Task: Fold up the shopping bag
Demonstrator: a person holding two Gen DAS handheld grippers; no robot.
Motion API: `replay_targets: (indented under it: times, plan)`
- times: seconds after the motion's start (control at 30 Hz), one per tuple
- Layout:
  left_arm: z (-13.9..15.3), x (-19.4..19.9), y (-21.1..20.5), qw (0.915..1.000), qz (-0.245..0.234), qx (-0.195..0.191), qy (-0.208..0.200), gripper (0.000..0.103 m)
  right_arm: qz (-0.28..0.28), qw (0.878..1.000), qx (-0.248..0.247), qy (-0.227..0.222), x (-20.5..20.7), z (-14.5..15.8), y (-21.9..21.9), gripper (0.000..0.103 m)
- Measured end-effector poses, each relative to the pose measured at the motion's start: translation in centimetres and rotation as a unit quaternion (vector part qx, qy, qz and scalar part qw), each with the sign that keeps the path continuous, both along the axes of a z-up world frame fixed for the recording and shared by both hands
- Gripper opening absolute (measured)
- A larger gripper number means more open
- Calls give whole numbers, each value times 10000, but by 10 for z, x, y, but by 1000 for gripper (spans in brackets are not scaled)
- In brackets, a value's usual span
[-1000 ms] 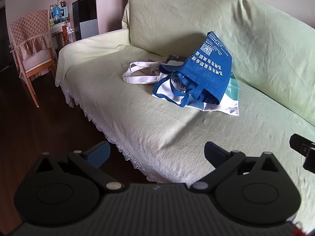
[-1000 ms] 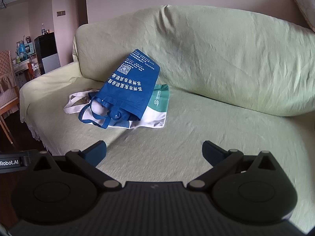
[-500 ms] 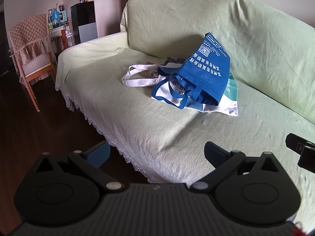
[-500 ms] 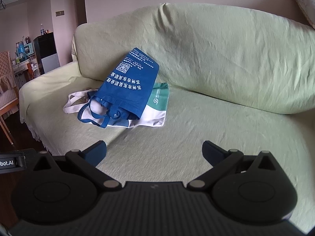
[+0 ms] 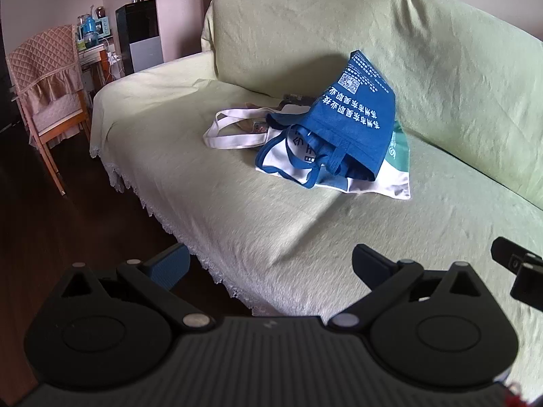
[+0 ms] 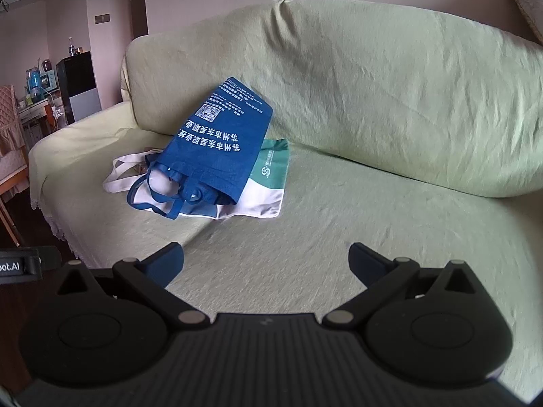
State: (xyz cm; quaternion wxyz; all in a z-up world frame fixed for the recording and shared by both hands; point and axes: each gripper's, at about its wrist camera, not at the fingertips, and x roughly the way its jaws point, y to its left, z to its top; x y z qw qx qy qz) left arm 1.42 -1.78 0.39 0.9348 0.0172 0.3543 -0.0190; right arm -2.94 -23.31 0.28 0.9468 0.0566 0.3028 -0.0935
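Note:
A blue shopping bag [image 5: 353,129] with white print lies rumpled on a green-covered sofa [image 5: 237,210], its blue handles toward me. It rests on a white and green bag [image 5: 393,169]; a white-handled bag [image 5: 234,132] lies to its left. The blue bag also shows in the right wrist view [image 6: 217,149], over the white and green bag [image 6: 268,183]. My left gripper [image 5: 271,261] is open and empty, well short of the bags, near the sofa's front edge. My right gripper [image 6: 264,257] is open and empty above the seat [image 6: 373,210].
A wooden chair [image 5: 47,78] with a pink quilted cover stands on the dark floor [image 5: 68,224] at the left. A black cabinet [image 5: 139,34] and a cluttered side table stand behind it. The sofa backrest [image 6: 373,84] rises behind the bags.
Both grippers have drifted slightly, so the bags sit a little lower and to the left in view. The bags have not moved and both grippers stay open.

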Motion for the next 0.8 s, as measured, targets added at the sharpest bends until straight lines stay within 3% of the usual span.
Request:
replay_targets:
  times: [0.67,0.8]
  plan:
    - [-21,95,-20,9991,-241,209,279,102,195,9993,-201,247,77,-32,-22,102]
    - [-34,113,-22,9984,-383,312,280,102,334,9989,-314,120,94,-43,-23,102]
